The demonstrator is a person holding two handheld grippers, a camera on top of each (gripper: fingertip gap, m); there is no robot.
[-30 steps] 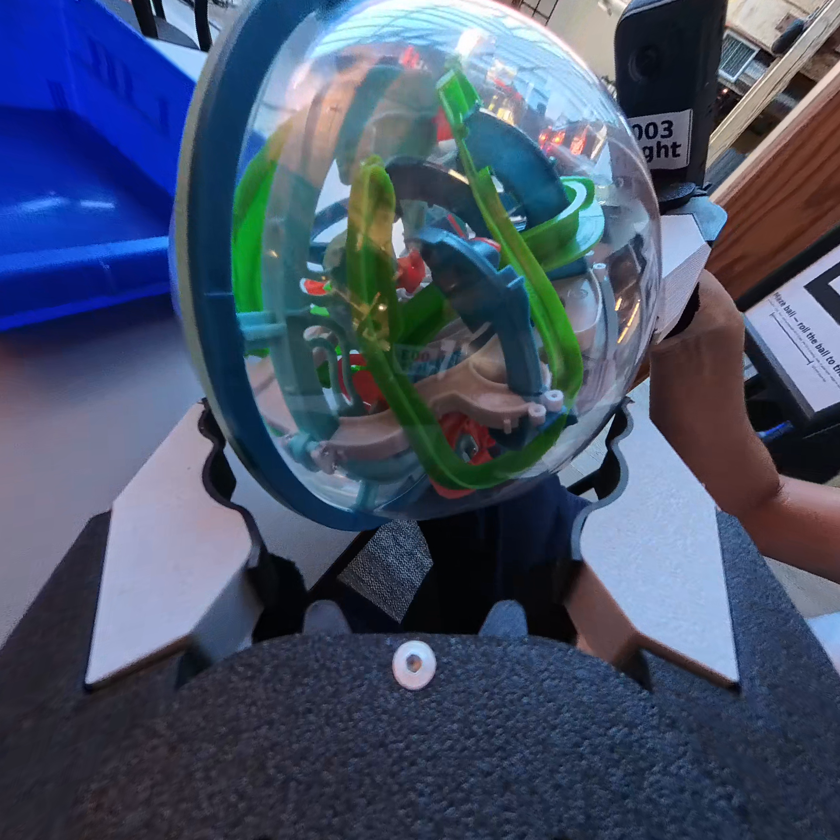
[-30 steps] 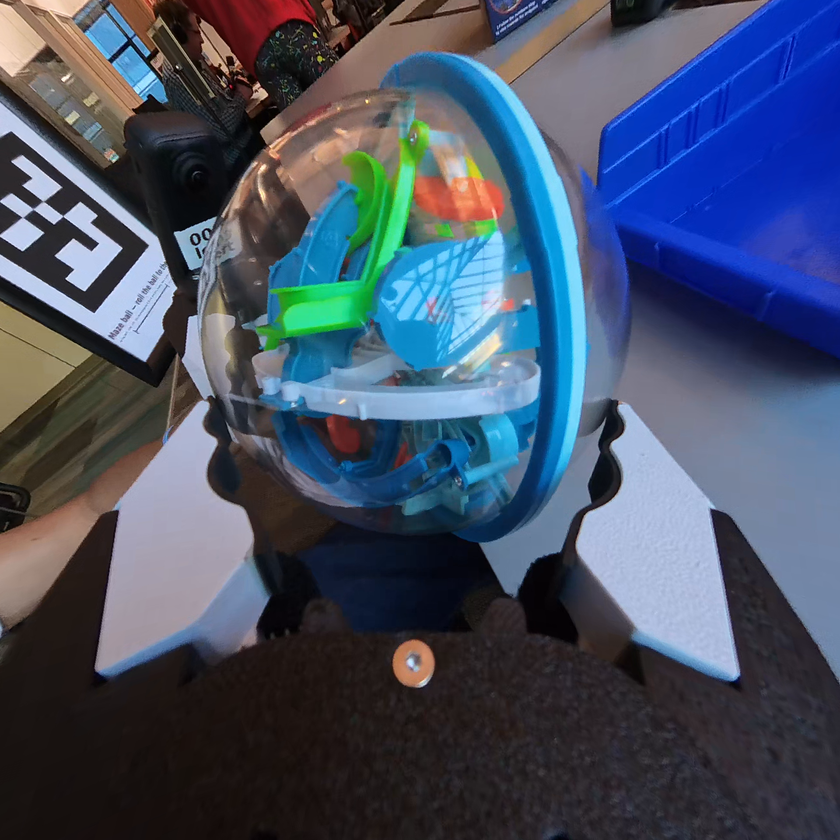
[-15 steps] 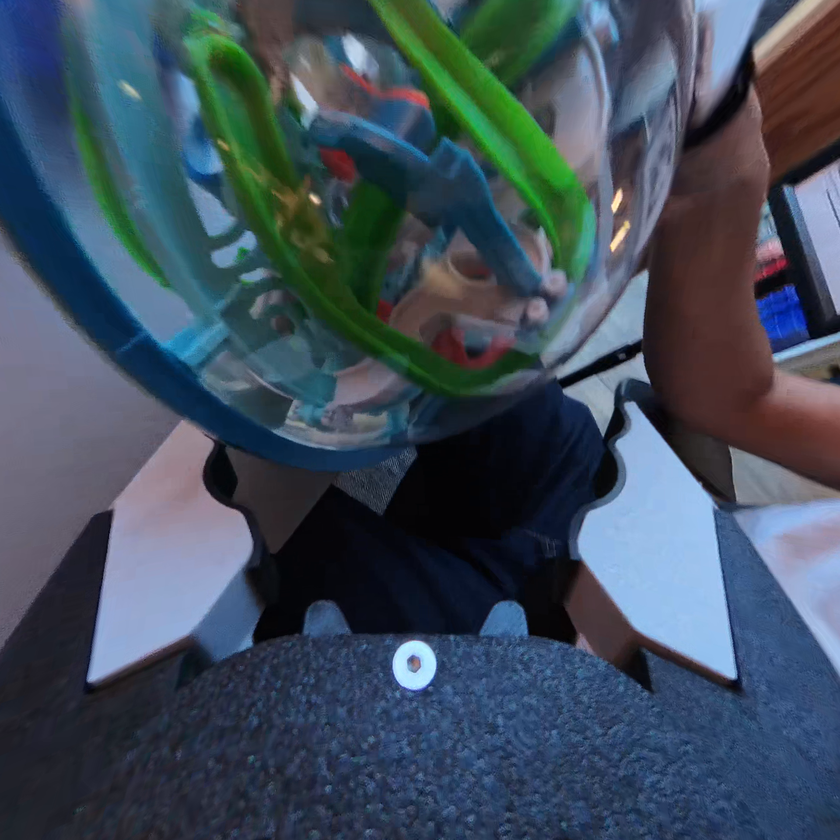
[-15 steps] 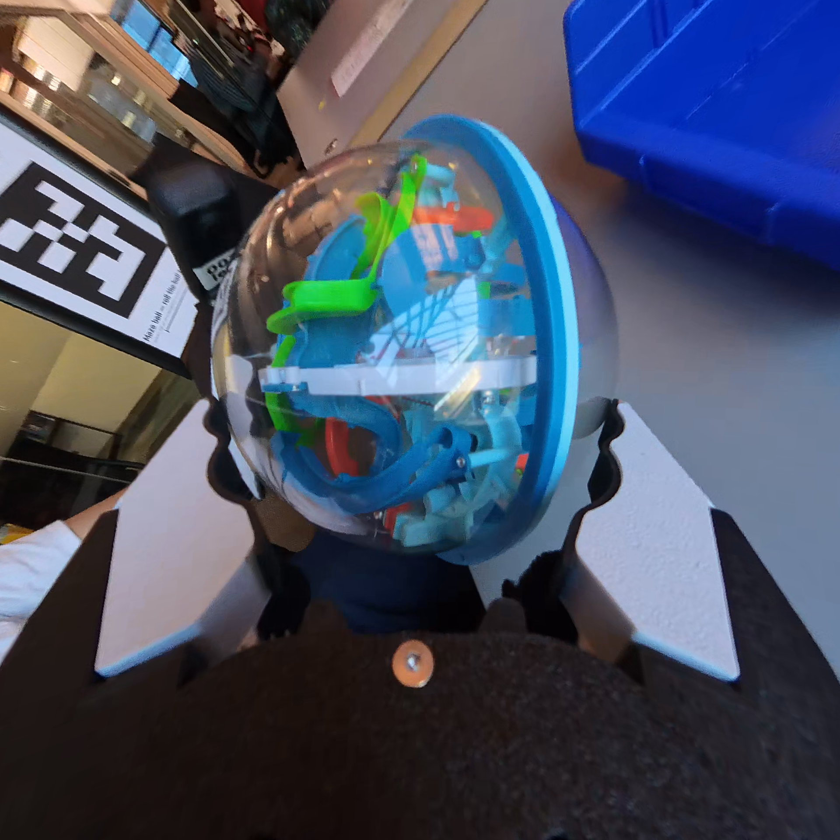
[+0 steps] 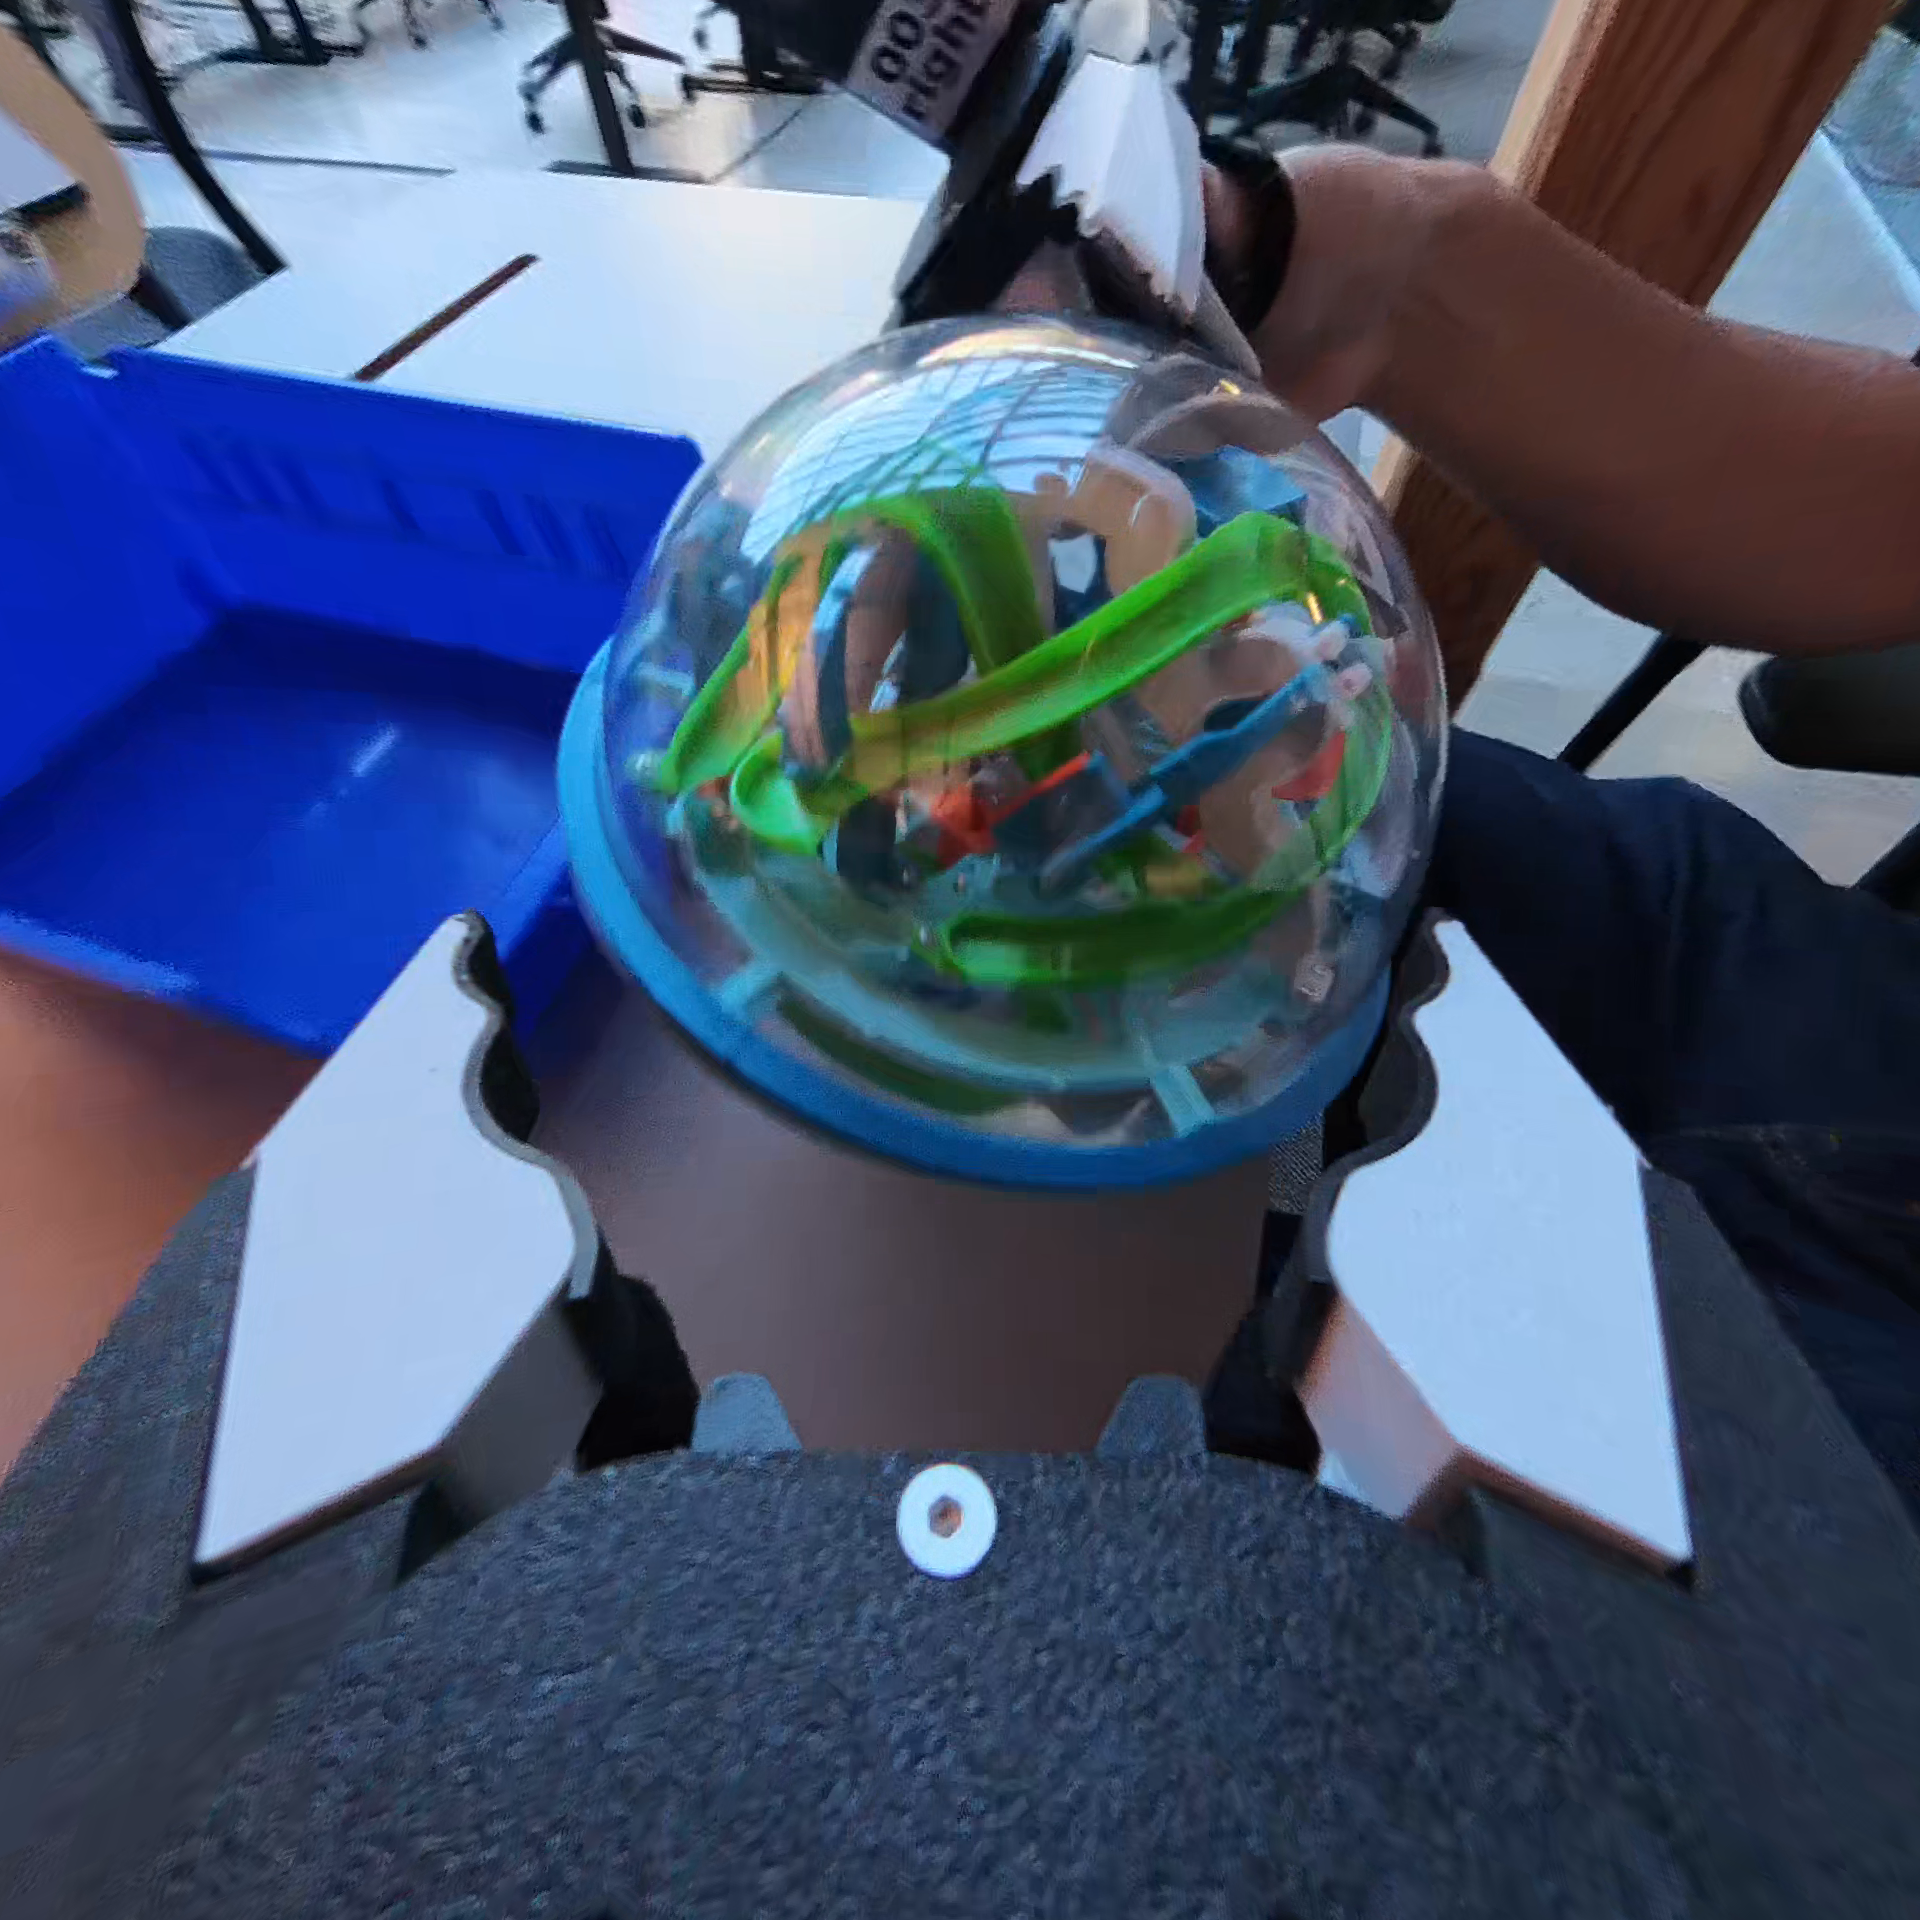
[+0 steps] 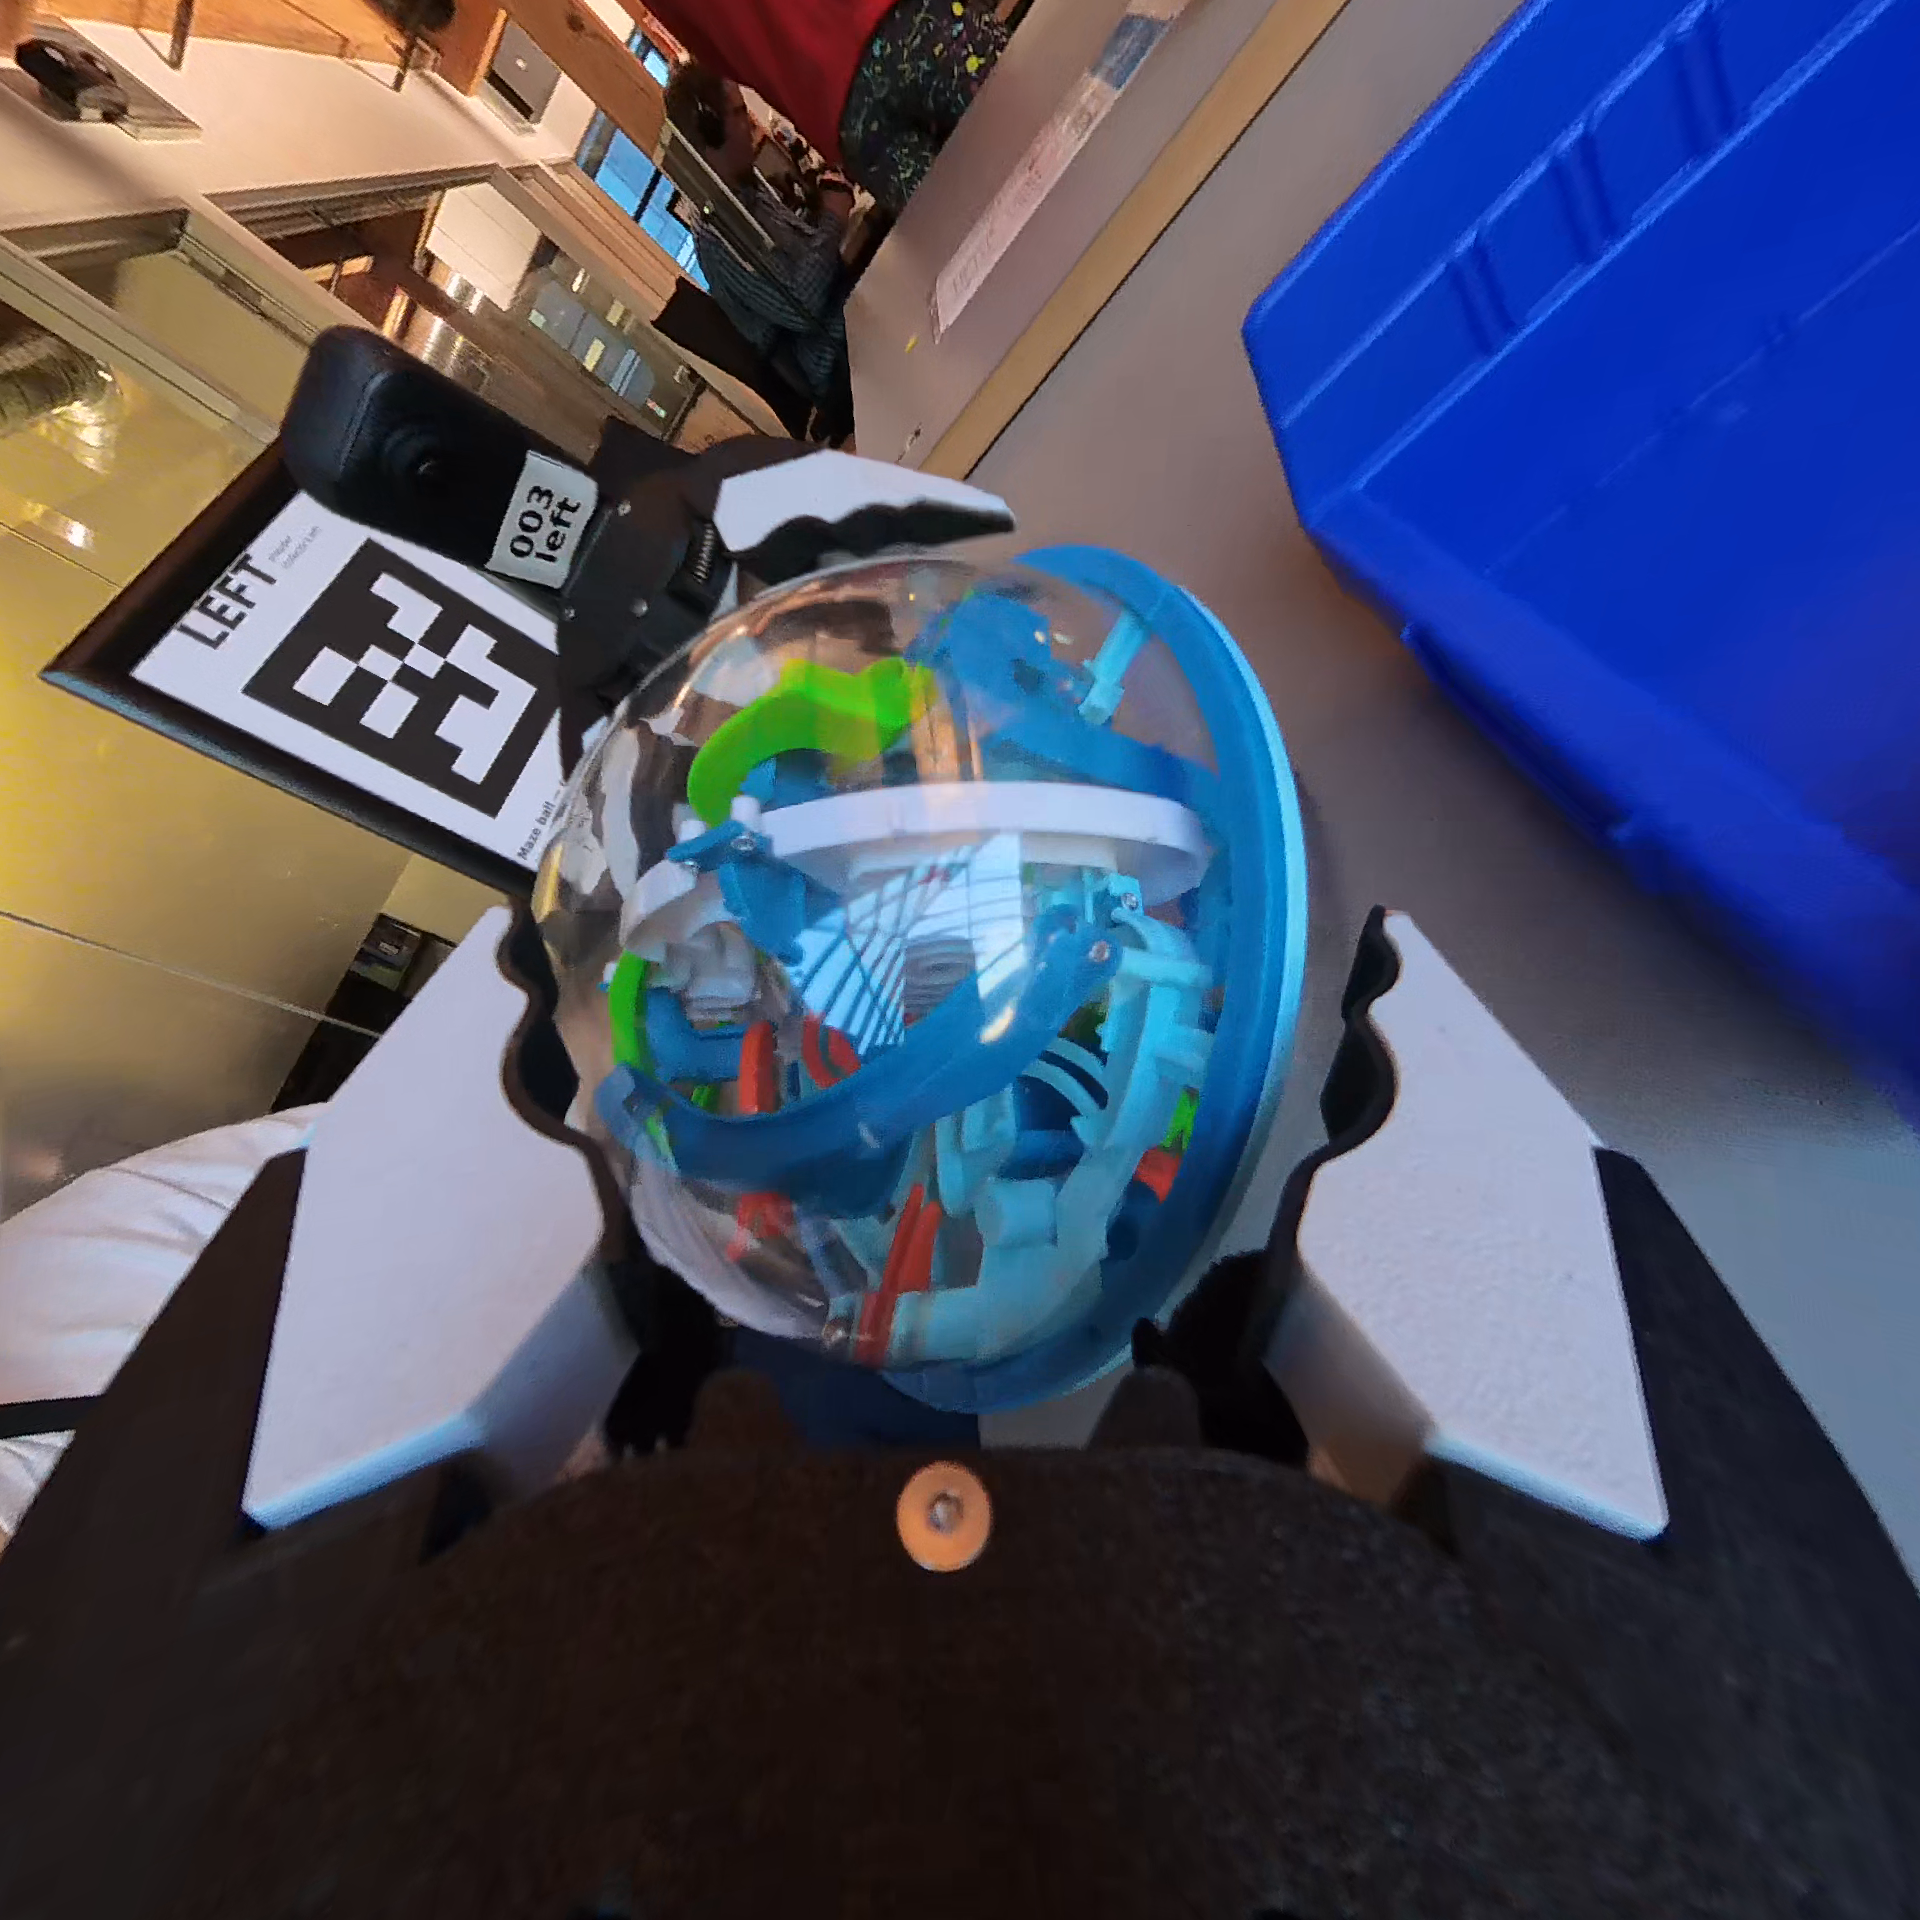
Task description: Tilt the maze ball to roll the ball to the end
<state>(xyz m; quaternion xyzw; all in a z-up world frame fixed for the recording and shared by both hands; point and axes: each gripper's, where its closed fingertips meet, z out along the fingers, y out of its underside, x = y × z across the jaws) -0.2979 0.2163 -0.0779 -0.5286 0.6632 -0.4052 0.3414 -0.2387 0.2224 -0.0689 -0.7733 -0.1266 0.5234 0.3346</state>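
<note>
Two grippers, one item. We carry the maze ball (image 5: 997, 748) off the table, pinched from opposite sides: left gripper (image 5: 940, 1049) jaws spread wide against its shell, right gripper (image 6: 940, 1081) likewise. Blue seam ring (image 6: 1262, 862), right wrist view: tilted, nearer the blue bin (image 6: 1621, 499). Inner rolling ball: we cannot find it. Next tilt, we judge, needs both wrists turning together.

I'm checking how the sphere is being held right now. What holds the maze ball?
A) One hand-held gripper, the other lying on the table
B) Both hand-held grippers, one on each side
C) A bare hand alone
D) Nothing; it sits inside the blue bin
B: the maze ball sits between the left hand-held gripper fingers, while the right hand-held gripper clasps its opposite side, beside the blue bin.
</note>
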